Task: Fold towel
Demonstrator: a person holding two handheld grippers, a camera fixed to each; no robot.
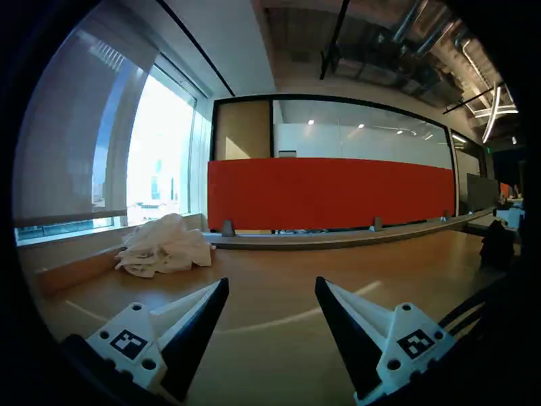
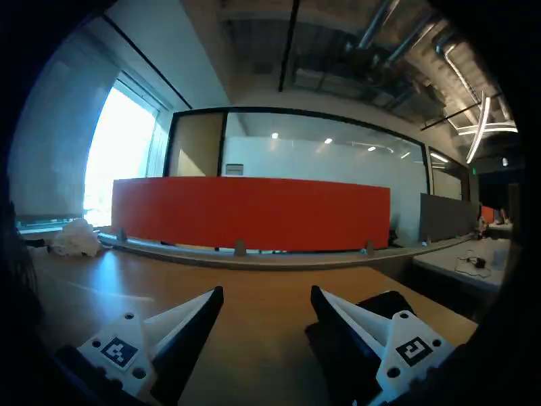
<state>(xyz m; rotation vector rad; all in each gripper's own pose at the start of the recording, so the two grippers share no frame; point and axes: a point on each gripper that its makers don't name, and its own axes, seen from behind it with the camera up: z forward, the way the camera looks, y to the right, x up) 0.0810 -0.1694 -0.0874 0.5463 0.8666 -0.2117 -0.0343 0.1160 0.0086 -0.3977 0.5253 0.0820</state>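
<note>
A crumpled white towel [image 1: 164, 246] lies in a heap on the wooden table [image 1: 270, 318], far left near the window sill. My left gripper [image 1: 272, 283] is open low over the table, nothing between its fingers, the towel ahead and to its left. In the right gripper view the same towel [image 2: 76, 238] looks small at the far left edge. My right gripper [image 2: 266, 291] also stands open and empty above the wooden table [image 2: 257, 304], far from the towel.
An orange divider panel [image 1: 330, 193] runs along the table's far edge. A black object [image 2: 379, 308] lies on the table by my right gripper's right finger, and a dark object [image 1: 497, 245] stands at the far right. A bright window [image 1: 155, 155] is on the left.
</note>
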